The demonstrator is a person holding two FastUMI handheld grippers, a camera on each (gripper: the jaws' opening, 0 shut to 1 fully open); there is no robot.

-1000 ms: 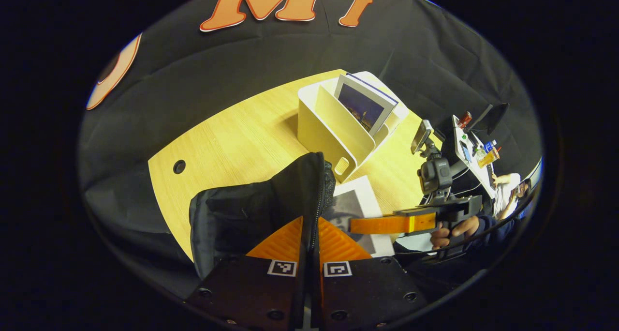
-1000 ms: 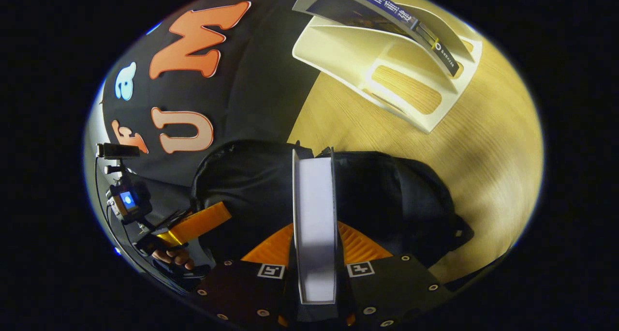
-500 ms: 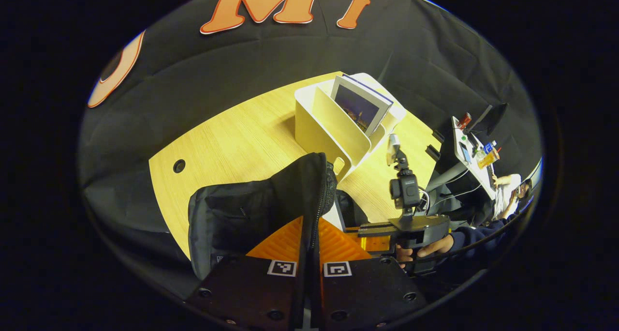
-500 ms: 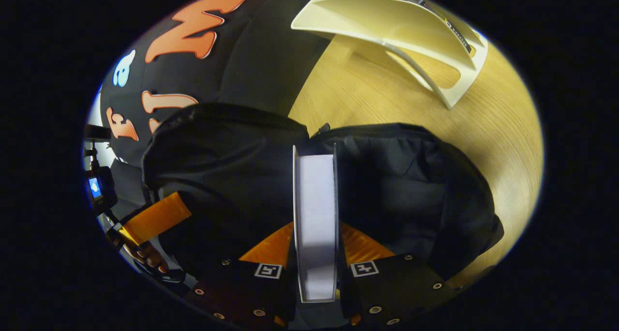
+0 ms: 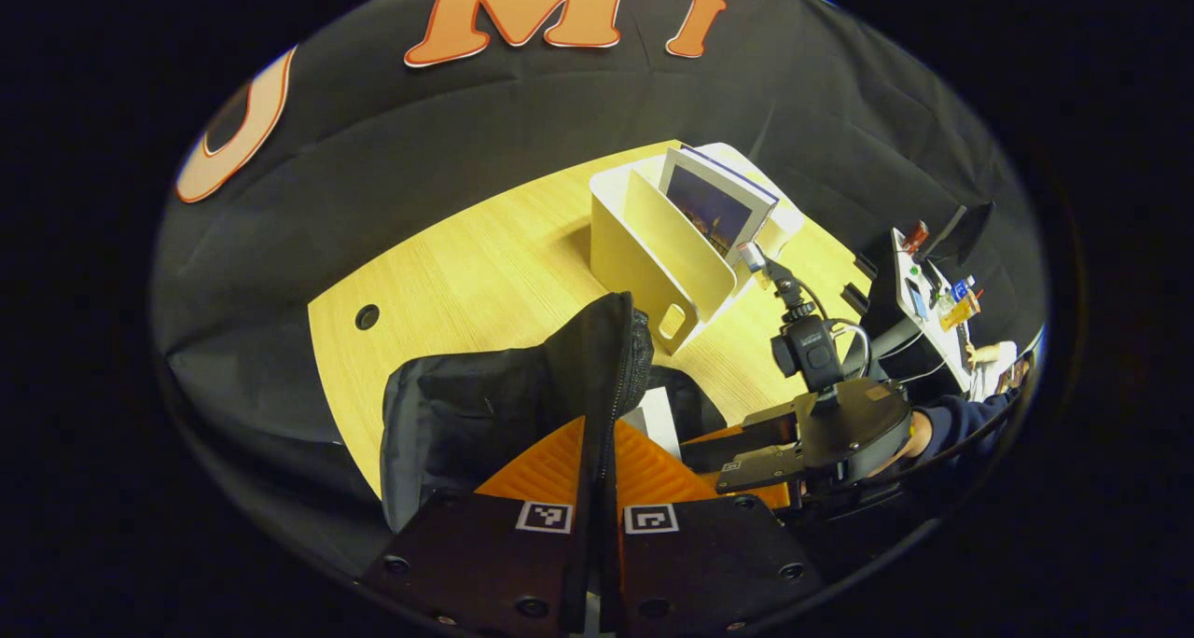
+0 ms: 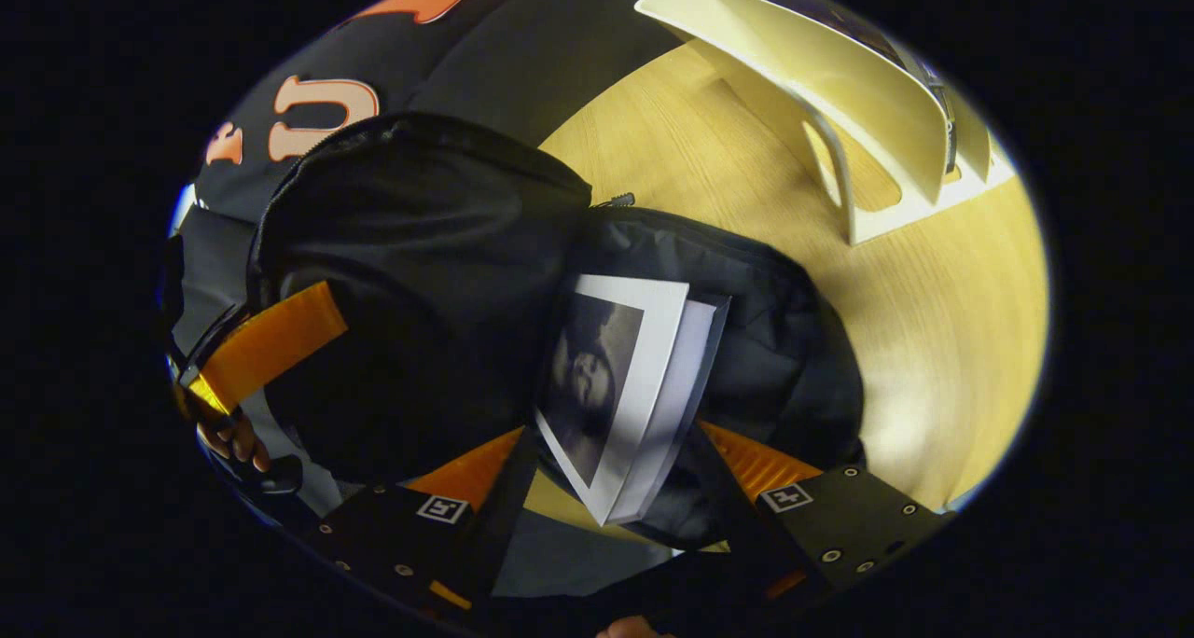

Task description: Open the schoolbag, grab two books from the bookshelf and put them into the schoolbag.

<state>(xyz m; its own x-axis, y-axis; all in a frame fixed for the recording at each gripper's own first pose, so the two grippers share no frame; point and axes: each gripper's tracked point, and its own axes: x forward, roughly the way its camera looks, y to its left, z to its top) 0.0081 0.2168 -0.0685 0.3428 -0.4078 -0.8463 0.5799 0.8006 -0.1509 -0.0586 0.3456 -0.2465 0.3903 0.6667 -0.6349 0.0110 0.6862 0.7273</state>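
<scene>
Between the spread fingers of the right gripper (image 6: 611,489), a book (image 6: 620,391) with a grey portrait cover sits tilted in the mouth of the black schoolbag (image 6: 420,274), lying loose and no longer pinched. Across the bag, the left gripper (image 5: 597,461) is closed on the zippered edge of the bag's flap (image 5: 606,377), holding it upright so the opening stays wide. The bag rests on a pale wooden table (image 5: 466,274). Farther back stands a cream bookshelf (image 5: 662,256) with a second book (image 5: 714,209) leaning in one of its slots, well apart from the bag.

Risks, as a judgement: the freed book looks only partly inside and leans askew, so it may catch on the rim or slide out if the right gripper brushes it while pulling away. If the left gripper lets the flap go too early, the fabric could fold over the opening and block the second book.
</scene>
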